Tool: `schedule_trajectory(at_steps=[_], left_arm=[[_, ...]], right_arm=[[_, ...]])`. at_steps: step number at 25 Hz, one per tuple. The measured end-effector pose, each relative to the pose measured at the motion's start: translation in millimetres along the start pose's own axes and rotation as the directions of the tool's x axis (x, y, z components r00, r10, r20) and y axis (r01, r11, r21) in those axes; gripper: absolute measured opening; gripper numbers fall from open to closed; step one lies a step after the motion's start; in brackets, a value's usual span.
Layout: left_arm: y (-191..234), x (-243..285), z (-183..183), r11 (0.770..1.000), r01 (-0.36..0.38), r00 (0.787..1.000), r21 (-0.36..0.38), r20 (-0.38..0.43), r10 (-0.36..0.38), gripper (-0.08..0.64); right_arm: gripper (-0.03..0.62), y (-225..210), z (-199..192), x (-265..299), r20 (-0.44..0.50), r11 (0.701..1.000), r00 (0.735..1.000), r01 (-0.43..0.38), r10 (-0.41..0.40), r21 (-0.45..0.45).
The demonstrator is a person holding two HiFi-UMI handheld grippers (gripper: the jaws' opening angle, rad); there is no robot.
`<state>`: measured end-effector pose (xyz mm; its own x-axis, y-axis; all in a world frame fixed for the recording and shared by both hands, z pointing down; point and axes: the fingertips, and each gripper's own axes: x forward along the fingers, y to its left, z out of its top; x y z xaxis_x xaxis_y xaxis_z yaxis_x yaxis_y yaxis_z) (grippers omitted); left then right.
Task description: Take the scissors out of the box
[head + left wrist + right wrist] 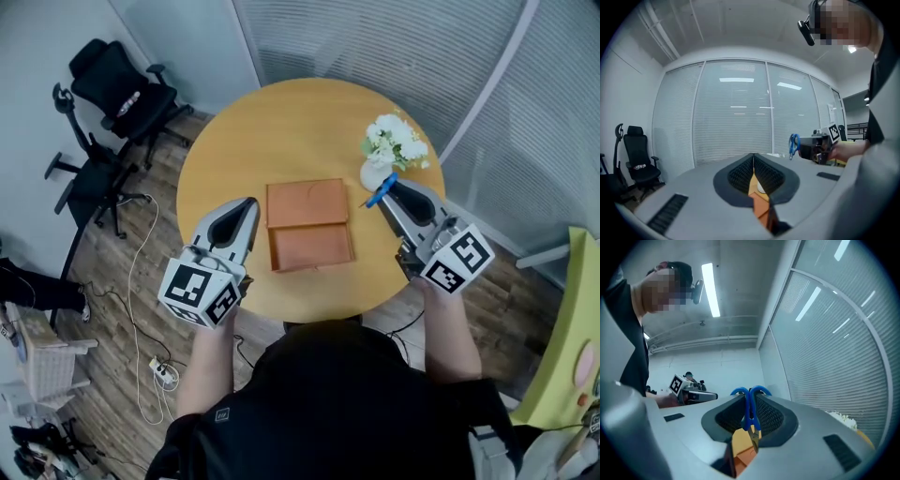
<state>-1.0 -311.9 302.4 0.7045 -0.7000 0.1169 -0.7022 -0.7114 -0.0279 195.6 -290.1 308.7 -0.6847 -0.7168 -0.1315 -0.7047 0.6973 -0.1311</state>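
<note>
Shoulders in a black shirt (328, 394) fill the head view's foot; ahead, the left gripper (247, 208) is just left of the open brown box (307, 225) on the round table (281, 112), and the right gripper (387, 191) is right of it with blue scissors (382, 195) at its tip, seemingly clear of the box. Left gripper view: jaws pressed together, nothing between. Right gripper view: jaws clamped on the scissors' handles, loops poking past the tips

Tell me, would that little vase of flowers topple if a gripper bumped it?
Probably. The flowers spread wider than the small white vase, so it looks top-heavy and apt to tip. It looks like ceramic, so it may break if it falls. The right gripper, shut on the scissors, is close beside it, so a bump seems possible.
</note>
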Motion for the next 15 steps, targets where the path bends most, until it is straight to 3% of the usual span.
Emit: schedule_trajectory(at_steps=[15], left_arm=[[13, -13, -32, 0.997, -0.037, 0.999, -0.06, -0.031, 0.036, 0.015]], right_arm=[[0.087, 11, -3, 4, 0.022, 1.0, 1.0, -0.008, 0.008, -0.001]])
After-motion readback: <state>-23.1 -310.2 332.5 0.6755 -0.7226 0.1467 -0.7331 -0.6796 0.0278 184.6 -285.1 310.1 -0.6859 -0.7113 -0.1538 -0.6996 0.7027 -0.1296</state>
